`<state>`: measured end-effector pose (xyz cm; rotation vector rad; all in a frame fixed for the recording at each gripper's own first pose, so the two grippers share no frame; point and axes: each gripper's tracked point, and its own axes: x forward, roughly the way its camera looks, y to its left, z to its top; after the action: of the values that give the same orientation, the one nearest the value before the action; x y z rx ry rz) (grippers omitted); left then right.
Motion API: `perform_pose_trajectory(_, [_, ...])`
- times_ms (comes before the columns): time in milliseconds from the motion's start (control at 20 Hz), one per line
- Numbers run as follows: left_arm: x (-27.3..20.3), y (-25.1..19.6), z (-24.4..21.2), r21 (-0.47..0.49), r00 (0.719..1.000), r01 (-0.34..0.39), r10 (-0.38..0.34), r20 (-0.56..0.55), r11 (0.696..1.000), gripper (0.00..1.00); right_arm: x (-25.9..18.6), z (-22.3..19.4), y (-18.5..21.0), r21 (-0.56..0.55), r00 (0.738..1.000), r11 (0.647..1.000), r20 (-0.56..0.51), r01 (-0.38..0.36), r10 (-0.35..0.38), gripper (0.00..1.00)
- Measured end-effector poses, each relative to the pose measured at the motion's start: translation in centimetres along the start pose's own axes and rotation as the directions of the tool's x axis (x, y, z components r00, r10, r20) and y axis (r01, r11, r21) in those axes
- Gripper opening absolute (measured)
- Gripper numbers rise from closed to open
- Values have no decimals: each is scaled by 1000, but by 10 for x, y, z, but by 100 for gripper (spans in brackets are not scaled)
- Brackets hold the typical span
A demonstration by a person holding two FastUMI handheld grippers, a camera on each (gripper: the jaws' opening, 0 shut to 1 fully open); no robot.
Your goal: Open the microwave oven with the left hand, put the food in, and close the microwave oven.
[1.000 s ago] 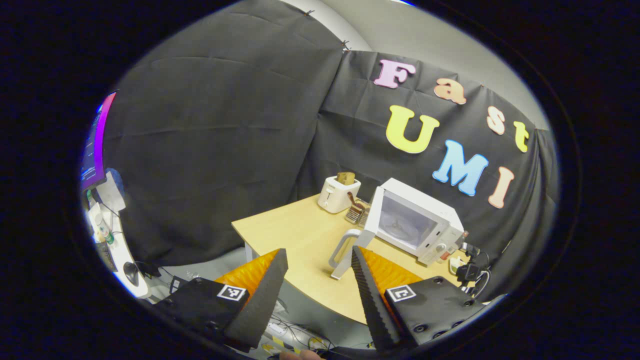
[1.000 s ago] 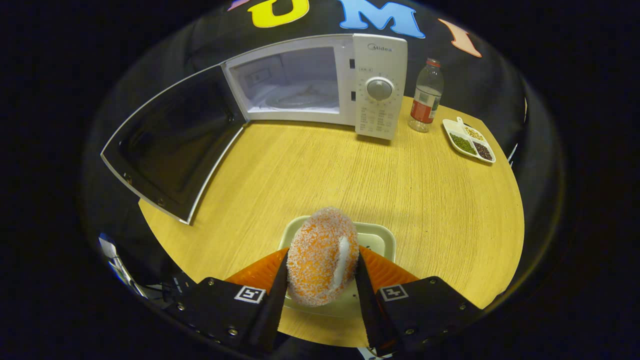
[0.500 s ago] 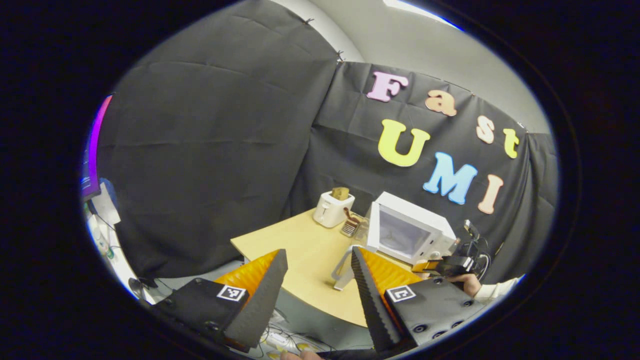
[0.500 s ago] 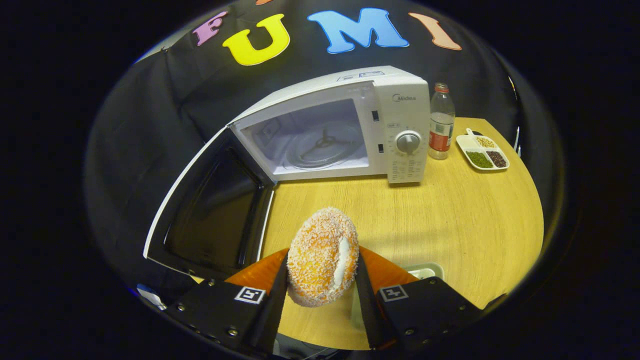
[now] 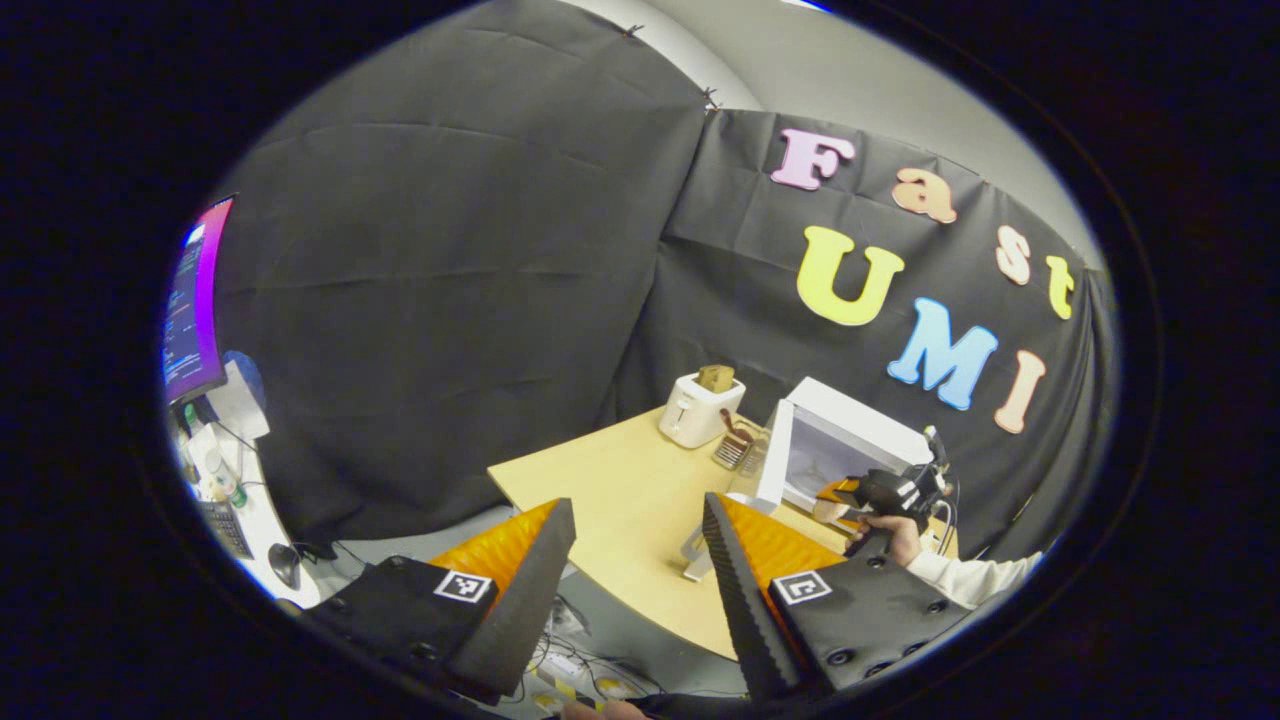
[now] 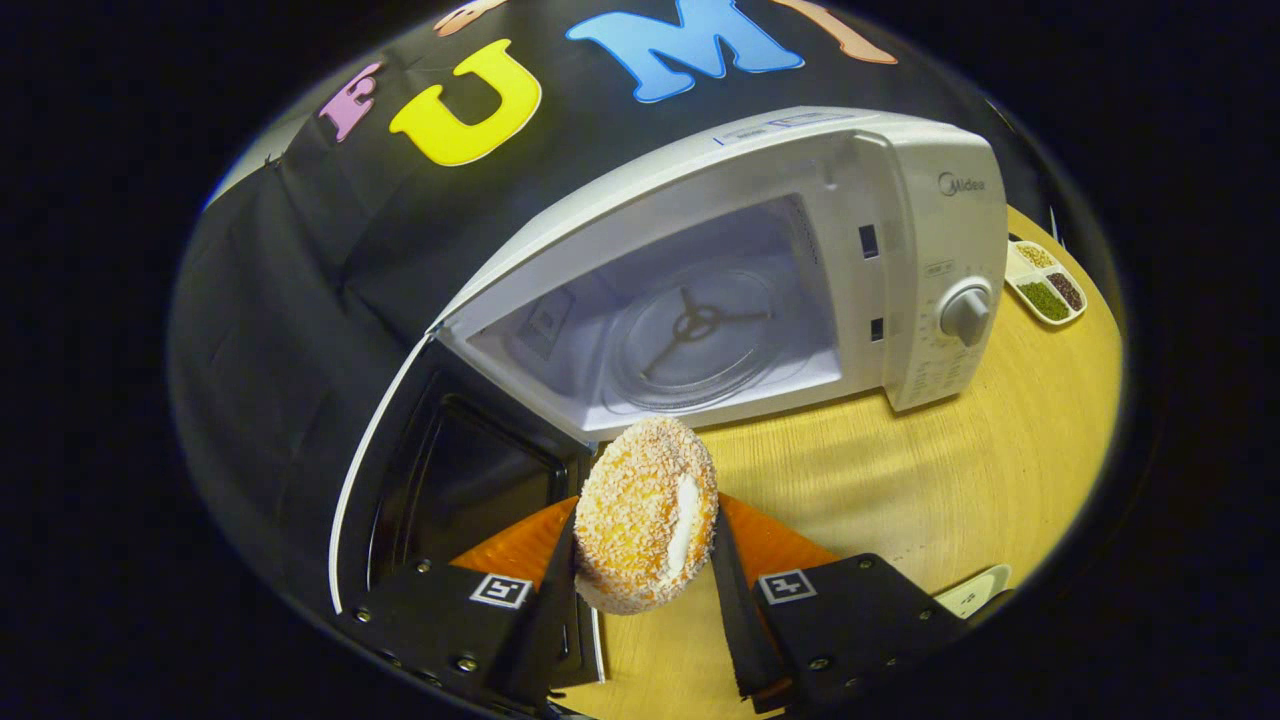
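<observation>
The microwave (image 6: 905, 250) cavity stands open toward the right gripper (image 6: 640, 560), bare but for the glass turntable (image 6: 715, 335) on its floor, and the stretch of table (image 6: 900, 470) before its mouth is free. The door (image 6: 450, 480) swings out wide on the near left, walling off that side just beside the gripper. On the far right a control panel (image 6: 950, 310) bounds the opening.

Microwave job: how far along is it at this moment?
Done: the microwave door hangs wide open, baring the glass turntable. In hand: the right tool is shut on the sugared bun and holds it just in front of the opening, above the table. The left tool is open, off the table's edge. Left: set the bun inside, shut the door.
</observation>
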<state>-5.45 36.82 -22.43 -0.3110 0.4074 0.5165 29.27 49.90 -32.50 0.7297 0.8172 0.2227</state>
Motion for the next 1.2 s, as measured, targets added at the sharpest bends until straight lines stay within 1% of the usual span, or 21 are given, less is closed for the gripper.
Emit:
perform_pose_trajectory(100, [4,5,-9,22,999,-43,43,-32,999,87,24,13,2,34,999,999,38,8,-9,68])
perform_pose_trajectory(250, [3,9,-15,49,993,-92,95,-75,995,87,58,24,3,43,998,999,64,21,-24,68])
perform_pose_trajectory(350, [7,8,-11,54,989,-120,125,-86,991,87,71,37,0,71,991,996,119,57,-65,68])
perform_pose_trajectory(400, [10,10,-13,64,986,-139,144,-86,988,87,77,43,0,87,987,994,141,60,-72,67])
perform_pose_trajectory(450, [13,8,-12,76,983,-149,156,-93,986,87,85,46,0,102,987,993,145,62,-77,65])
perform_pose_trajectory(500, [13,6,-12,91,981,-155,164,-101,984,87,93,47,-1,108,986,992,146,70,-85,69])
perform_pose_trajectory(650, [19,2,-27,126,974,-159,176,-139,979,87,114,61,-9,132,974,986,189,103,-127,69])
perform_pose_trajectory(700, [20,0,-30,131,972,-158,178,-155,979,87,123,64,-13,149,967,982,208,116,-146,69])
perform_pose_trajectory(750, [20,1,-32,135,970,-160,181,-164,978,87,119,68,-15,157,961,979,222,131,-165,69])
perform_pose_trajectory(800, [23,2,-33,137,968,-165,187,-169,977,87,127,74,-17,160,954,978,247,135,-172,75])
perform_pose_trajectory(900, [24,5,-32,127,965,-172,193,-177,977,87,134,81,-25,153,935,974,290,165,-204,75])
perform_pose_trajectory(950, [25,6,-32,122,964,-177,197,-176,977,82,139,85,-35,146,920,969,312,199,-235,75])
perform_pose_trajectory(1000, [26,7,-34,118,964,-178,198,-178,977,87,141,88,-38,133,911,969,335,206,-239,77])
perform_pose_trajectory(1150, [31,6,-37,105,964,-176,193,-182,979,87,149,98,-38,119,890,974,397,191,-223,77])
perform_pose_trajectory(1200, [32,3,-38,103,965,-171,187,-183,980,87,150,99,-38,119,885,973,405,197,-229,81])
